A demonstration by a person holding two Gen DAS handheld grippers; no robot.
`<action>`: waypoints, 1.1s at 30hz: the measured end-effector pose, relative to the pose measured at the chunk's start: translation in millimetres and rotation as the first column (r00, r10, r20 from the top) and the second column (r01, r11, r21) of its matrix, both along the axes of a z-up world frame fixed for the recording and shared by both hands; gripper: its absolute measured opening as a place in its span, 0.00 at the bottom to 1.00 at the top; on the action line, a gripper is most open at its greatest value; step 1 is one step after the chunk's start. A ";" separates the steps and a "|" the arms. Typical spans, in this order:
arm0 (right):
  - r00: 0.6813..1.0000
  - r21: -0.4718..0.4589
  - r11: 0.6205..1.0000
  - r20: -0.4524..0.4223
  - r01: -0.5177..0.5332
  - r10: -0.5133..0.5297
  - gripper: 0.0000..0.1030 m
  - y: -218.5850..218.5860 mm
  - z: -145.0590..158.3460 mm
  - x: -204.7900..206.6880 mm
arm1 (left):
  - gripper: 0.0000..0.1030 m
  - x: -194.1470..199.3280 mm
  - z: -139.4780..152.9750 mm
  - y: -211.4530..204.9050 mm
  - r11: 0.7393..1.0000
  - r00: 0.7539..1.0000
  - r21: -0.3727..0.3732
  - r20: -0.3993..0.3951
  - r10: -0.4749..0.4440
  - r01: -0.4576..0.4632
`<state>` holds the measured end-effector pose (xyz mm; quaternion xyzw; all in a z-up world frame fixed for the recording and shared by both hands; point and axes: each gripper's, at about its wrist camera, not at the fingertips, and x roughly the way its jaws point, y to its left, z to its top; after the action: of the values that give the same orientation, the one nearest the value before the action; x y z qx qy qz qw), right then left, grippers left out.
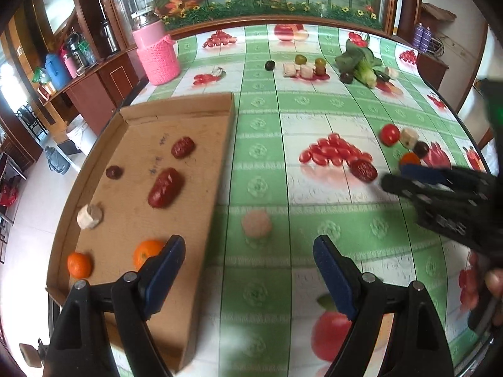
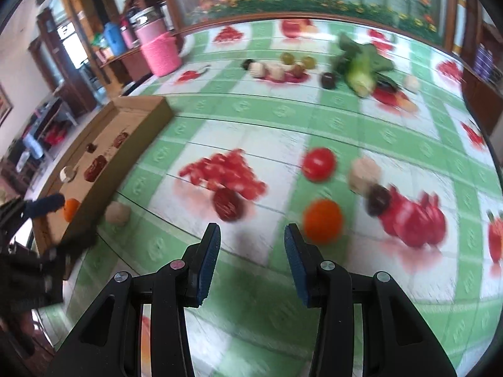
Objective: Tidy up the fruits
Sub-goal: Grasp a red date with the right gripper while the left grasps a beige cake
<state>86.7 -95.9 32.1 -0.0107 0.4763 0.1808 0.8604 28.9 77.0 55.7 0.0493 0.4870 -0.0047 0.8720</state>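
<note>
In the left wrist view, a shallow cardboard tray (image 1: 201,163) fills the left half of the frame on a green-checked tablecloth (image 1: 261,100) printed with fruit pictures. Inside it, from lower left upward: a small orange (image 1: 79,264), a second orange (image 1: 147,253) partly hidden behind the left gripper's near finger, a pale cut chunk (image 1: 89,216), a dark round fruit (image 1: 113,172), a large red date (image 1: 166,187) and a smaller red date (image 1: 183,147). A pink knit-covered jar (image 1: 157,53) stands beyond the tray at upper left. The left gripper (image 1: 248,270) hangs with its jaws spread wide and nothing between them, one finger over the tray's lower corner, the other over the cloth; a pale chunk (image 1: 256,223) lies on the cloth just past the gap. At top centre sits a row of green fruits and pale chunks (image 1: 300,66), with a leafy green vegetable (image 1: 361,62) to its right.

In the right wrist view, the right gripper (image 2: 251,242) is released, its jaws partly apart over bare cloth and empty. Just ahead on the left lies a loose red date (image 2: 228,204); just right of the right finger is an orange (image 2: 323,220). Further up are a red tomato (image 2: 318,163), a pale block (image 2: 364,172) and a dark fruit (image 2: 378,199) touching it. This view is blurred.
</note>
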 end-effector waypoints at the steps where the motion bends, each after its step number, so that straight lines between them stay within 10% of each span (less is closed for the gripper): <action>1: 1.000 -0.002 1.000 -0.002 -0.021 0.021 0.40 7.7 -3.1 4.9 | 0.83 -3.0 -0.9 0.0 1.000 1.000 -0.005 -0.006 0.001 -0.001; 7: 0.994 -0.032 0.994 0.012 -0.105 0.105 0.39 30.9 -18.0 19.4 | 0.83 -12.0 -6.2 4.6 0.998 0.999 -0.055 -0.035 0.017 -0.019; 10: 0.990 -0.078 0.988 0.037 -0.133 0.136 0.22 37.1 -19.0 19.9 | 0.83 -9.9 -8.4 9.2 0.994 0.998 -0.099 -0.052 0.040 -0.045; 24: 0.985 -0.074 0.985 0.068 -0.156 0.161 0.22 13.0 -12.9 -6.2 | 0.77 -10.7 14.0 -22.2 0.984 0.999 -0.175 0.026 0.019 -0.014; 33: 0.988 -0.030 0.990 0.060 -0.141 0.143 0.22 6.3 -12.7 -6.7 | 0.75 -0.8 -22.7 -14.0 0.972 0.997 -0.223 -0.047 0.067 -0.076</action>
<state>80.0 -89.7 19.5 -0.0612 0.4496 0.2350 0.8596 28.1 63.0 33.0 -0.0672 0.5017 -0.0294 0.8619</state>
